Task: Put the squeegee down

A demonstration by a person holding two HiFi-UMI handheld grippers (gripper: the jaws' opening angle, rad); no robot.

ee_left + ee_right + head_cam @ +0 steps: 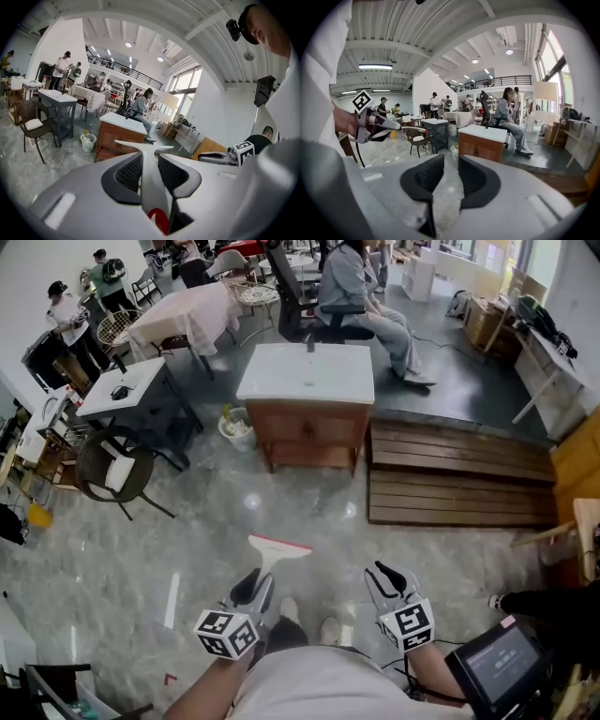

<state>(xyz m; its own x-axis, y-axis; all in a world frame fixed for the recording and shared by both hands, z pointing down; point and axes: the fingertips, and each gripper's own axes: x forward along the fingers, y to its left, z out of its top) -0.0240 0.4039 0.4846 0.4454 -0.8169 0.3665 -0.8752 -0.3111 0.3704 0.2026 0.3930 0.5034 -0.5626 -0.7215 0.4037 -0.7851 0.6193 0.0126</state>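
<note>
The squeegee (278,547) has a white handle and a wide white blade. It sticks forward over the grey floor, held low in front of the person. My left gripper (255,585) is shut on its handle. In the left gripper view the handle (151,187) runs between the dark pads (129,172) and the blade (140,146) spreads just past the tips. My right gripper (386,576) is held level beside it, to the right. It is open, and only floor shows between its pads (425,177).
A wooden vanity with a white sink top (307,371) stands ahead, a small bucket (236,430) at its left. A wooden slat platform (459,474) lies to the right. A wicker chair (112,470) and a dark table (127,390) are at the left. A person (361,296) sits behind the vanity.
</note>
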